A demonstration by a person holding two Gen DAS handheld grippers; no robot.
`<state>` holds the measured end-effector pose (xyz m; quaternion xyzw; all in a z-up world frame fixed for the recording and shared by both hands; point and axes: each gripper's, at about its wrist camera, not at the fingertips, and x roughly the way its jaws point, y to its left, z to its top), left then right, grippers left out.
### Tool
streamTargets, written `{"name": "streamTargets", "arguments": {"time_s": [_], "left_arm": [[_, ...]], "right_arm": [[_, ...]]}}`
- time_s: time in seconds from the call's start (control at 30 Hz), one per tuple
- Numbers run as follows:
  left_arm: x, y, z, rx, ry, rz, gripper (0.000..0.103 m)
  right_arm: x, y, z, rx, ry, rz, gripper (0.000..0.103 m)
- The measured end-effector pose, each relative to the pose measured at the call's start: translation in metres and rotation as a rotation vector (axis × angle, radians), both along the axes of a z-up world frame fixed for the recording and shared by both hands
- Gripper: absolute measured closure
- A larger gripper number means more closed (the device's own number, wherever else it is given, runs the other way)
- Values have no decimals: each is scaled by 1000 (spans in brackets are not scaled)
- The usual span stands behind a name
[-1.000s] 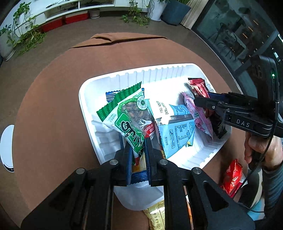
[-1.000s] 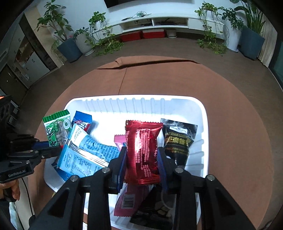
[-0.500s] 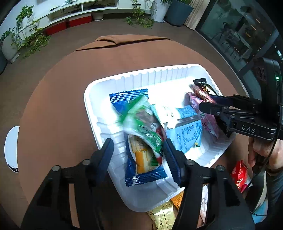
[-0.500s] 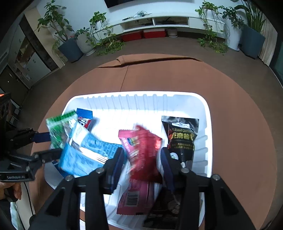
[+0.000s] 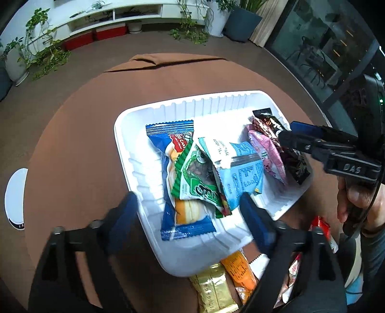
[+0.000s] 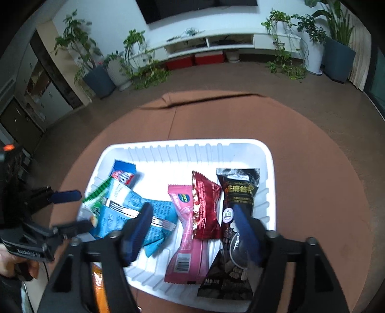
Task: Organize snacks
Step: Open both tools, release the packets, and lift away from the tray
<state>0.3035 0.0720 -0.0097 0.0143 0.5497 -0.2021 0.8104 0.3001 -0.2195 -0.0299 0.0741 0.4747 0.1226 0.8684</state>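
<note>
Both grippers are hanging over the white tray (image 5: 134, 134) on the brown worktop (image 5: 72, 156). The left gripper (image 5: 187, 207) is opening its jaws above the green packet (image 5: 195, 178), gripping nothing; the packet is lying in the tray's left half. The right gripper (image 6: 195, 221) is opening too, the red packet (image 6: 207, 207) lying loose in the tray between its fingers, beside the black one (image 6: 238, 190).

Home living room; white media shelf (image 6: 211, 44), wall screen (image 6: 192, 7), potted plants (image 6: 96, 72), round table (image 6: 312, 192)
</note>
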Motion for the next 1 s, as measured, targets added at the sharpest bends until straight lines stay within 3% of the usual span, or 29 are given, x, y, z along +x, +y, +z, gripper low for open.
{"name": "streamTargets", "arguments": {"time_s": [0.13,0.3,0.37,0.47,0.6,0.77,1.0], "left_arm": [[-21,-1,13,18,-62,6,0],[-65,-9,36,146,-263,-12,0],[-83,-10,45,161,-332,-12,0],[-112,-9,55,160,-373,20,0],[-151,-6,56,165,-362,104,0],[-195,6,40,60,-288,215,0],[-253,1,0,-4,-171,231,0]], "right_arm": [[-12,-10,16,58,-43,-26,14],[-32,-25,34,111,-73,-61,14],[-44,-31,42,146,-90,-78,13],[-66,-43,54,192,-127,-107,12],[-108,-59,68,289,-195,-141,8],[-175,-66,69,373,-250,-129,7],[-255,-58,49,229,-298,-135,7]]}}
